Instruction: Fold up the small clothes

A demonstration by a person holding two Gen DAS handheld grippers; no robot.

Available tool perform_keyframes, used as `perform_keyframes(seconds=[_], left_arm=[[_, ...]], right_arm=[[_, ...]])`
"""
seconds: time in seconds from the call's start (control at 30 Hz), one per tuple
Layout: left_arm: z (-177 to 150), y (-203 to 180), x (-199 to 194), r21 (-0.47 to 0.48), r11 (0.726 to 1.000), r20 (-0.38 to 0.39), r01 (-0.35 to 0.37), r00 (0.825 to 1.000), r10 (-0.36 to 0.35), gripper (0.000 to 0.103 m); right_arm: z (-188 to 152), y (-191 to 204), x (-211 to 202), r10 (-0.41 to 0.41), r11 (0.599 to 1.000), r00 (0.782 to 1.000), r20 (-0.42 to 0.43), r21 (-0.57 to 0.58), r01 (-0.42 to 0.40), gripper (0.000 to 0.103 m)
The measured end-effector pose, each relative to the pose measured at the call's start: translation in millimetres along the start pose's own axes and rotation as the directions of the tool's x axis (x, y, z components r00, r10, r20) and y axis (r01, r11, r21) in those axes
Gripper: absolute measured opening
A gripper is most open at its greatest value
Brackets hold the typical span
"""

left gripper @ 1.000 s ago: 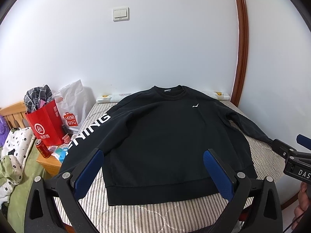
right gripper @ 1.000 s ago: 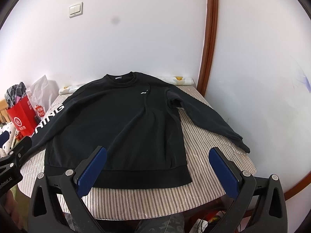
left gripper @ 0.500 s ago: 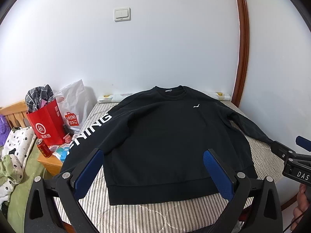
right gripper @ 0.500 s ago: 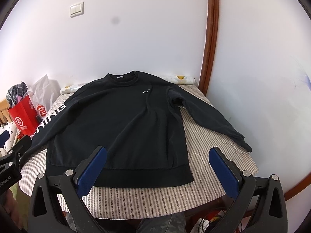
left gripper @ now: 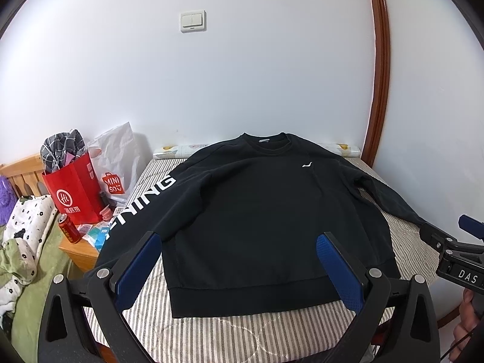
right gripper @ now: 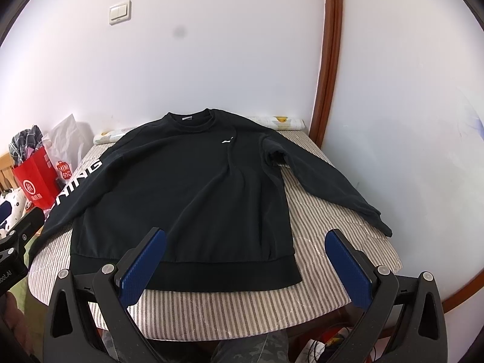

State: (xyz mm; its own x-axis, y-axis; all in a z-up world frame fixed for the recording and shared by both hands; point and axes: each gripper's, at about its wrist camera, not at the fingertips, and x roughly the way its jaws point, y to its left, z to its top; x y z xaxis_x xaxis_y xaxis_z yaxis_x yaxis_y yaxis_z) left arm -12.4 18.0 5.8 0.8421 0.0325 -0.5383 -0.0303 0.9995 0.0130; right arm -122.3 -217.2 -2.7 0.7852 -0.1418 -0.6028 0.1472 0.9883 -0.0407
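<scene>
Hidden or cut off: the near edge of the striped worktop [right gripper: 317, 299] falls behind both tools in each view. In the left wrist view the cuff of the lettered sleeve is screened by the left hand-held gripper [left gripper: 236, 267]; the sleeve lettering reads only in part. Small items beside the red shopping bag [left gripper: 74, 193] are too small to identify, apart from a red drink can [left gripper: 68, 228].

Task item: a black sweatshirt [right gripper: 184, 193] lies flat, front up, on the worktop, collar toward the white wall [right gripper: 227, 45], hem toward the camera, both sleeves spread outward. The plain sleeve runs to the worktop's right edge.

Grippers: the left hand-held gripper stands with its blue pads wide apart, holding nothing, above the hem. The right hand-held gripper [right gripper: 246, 264] is likewise spread wide and empty, near the hem's right corner.

Room: a light switch [left gripper: 193, 21] is on the wall; a brown wooden trim [right gripper: 328, 60] runs up at the right.

View differences: the left wrist view alone shows a white Miniso bag [left gripper: 116, 163] in full, a wooden nightstand [left gripper: 80, 249] and patterned bedding [left gripper: 21, 242]. The right wrist view alone shows the plain sleeve's cuff and camouflage-pattern fabric [right gripper: 251, 348] below the worktop.
</scene>
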Motion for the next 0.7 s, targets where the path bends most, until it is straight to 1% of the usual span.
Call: perform_keyframes(seconds=[0.13,0.2,0.3,0.5,0.63,0.7], left_arm=[[0.2,0.0,-0.2,-0.002,1.0,-0.007,-0.002,1.0,0.002,0.103],[1.3,0.5,0.7,-0.006,1.0,-0.014,-0.007,1.0,0.007,0.103],[2.7,1.5,1.8,-0.009,1.0,-0.021,0.004,1.0,-0.005,0.103],[8.5,5.5,5.6,-0.018,1.0,-0.019,0.011,1.0,-0.011,0.103],[10.8,11.5,10.8,-0.032,0.999,-0.024,0.017,1.0,-0.018,0.103],[12.5,15.7,15.6,-0.04,0.999,-0.031,0.007,0.999,-0.008,0.103]], right_arm=[[-1.0,1.5,2.5,0.03,1.0,0.999,-0.014,0.002,-0.03,0.103],[-1.7,3.3,2.3,0.022,1.0,1.0,-0.012,-0.006,-0.022,0.103],[-1.1,7.0,2.5,0.018,1.0,1.0,-0.015,-0.012,-0.019,0.103],[2.4,9.7,4.6,0.006,1.0,1.0,-0.013,-0.019,-0.006,0.103],[5.6,10.5,12.5,0.015,1.0,0.999,-0.028,-0.009,-0.015,0.103],[6.7,9.8,18.0,0.013,1.0,0.999,-0.035,-0.004,-0.013,0.103]])
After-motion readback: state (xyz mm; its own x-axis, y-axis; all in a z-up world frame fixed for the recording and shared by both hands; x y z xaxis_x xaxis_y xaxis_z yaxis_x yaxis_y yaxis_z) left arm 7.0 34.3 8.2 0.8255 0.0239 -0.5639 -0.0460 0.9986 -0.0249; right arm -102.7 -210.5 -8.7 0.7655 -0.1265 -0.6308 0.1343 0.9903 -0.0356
